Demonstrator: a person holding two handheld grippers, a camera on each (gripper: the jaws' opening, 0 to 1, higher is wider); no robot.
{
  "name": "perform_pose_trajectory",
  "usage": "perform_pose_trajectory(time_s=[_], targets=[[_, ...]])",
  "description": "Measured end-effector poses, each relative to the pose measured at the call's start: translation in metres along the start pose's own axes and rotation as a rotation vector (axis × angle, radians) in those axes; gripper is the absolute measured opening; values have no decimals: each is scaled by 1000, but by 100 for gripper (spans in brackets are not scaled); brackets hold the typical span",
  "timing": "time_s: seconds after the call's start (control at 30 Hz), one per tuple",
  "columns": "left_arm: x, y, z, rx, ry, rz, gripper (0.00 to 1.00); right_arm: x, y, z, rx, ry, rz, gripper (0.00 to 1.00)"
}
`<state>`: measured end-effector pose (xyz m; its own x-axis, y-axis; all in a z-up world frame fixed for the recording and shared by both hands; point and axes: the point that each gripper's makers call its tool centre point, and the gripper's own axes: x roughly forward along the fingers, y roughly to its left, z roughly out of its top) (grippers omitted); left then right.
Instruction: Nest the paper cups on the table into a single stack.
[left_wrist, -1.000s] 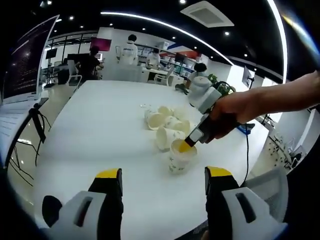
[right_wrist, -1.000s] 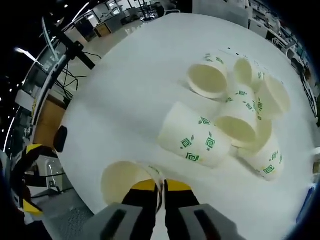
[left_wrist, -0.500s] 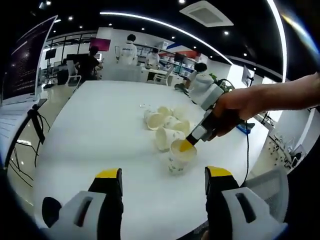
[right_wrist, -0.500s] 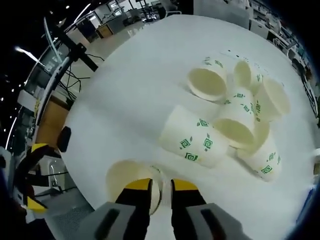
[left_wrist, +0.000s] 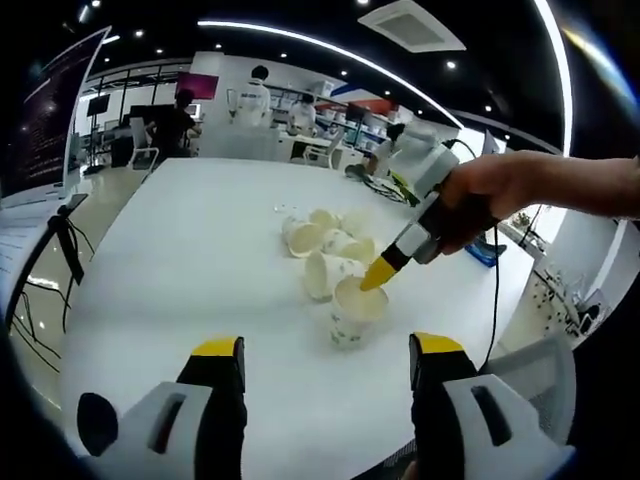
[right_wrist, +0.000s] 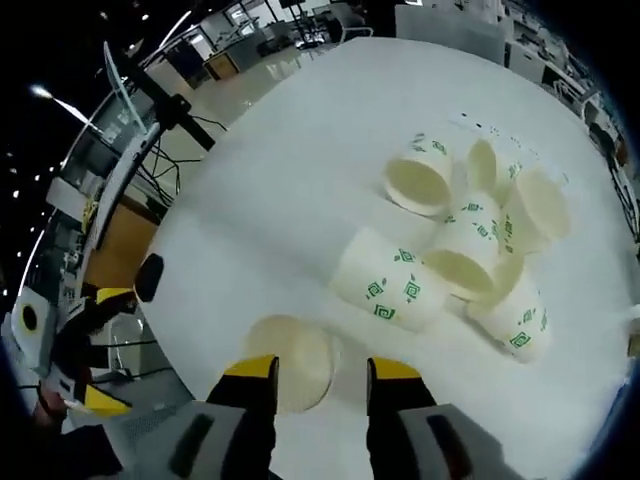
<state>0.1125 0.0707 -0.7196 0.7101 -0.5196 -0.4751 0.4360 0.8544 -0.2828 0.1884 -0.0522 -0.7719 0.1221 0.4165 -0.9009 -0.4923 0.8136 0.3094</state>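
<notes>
One white paper cup (left_wrist: 351, 312) with green marks stands upright near the table's front edge, mouth up. Behind it several more cups (left_wrist: 324, 240) lie on their sides in a loose heap. In the left gripper view a hand holds my right gripper (left_wrist: 376, 275) just above the upright cup's far rim. From above, the upright cup (right_wrist: 296, 348) sits ahead of my right gripper (right_wrist: 322, 370), whose jaws stand open and hold nothing. The lying cups (right_wrist: 396, 290) spread toward the upper right. My left gripper (left_wrist: 328, 350) is open and empty, well short of the cups.
The white table (left_wrist: 190, 250) is long, with bare surface left of the cups. A monitor (left_wrist: 40, 110) on a stand is at its left edge, a chair (left_wrist: 560, 370) at the right. People sit and stand at desks (left_wrist: 255, 100) far behind.
My right gripper was shut on the upright cup's rim; it has opened, let go and lifted off. The cup stays standing. My left gripper has hardly moved.
</notes>
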Motion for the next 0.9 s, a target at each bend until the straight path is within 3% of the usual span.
perform_pose_trajectory(time_s=[0.23,0.43,0.8,0.9], targets=[[1,-5,1,2,4,-8,66,-25,0,11,-62,-30,5,51],[3,-5,-1,2,9,-10,66,-42,-10,23,-44,-86,-3,51],[5,2,-6,-4,17,-7,65,-63,-56,43,46,-161,-58,49],[4,4,-8,-6,20,-3,65,-67,-68,42,80,-162,-81,49]])
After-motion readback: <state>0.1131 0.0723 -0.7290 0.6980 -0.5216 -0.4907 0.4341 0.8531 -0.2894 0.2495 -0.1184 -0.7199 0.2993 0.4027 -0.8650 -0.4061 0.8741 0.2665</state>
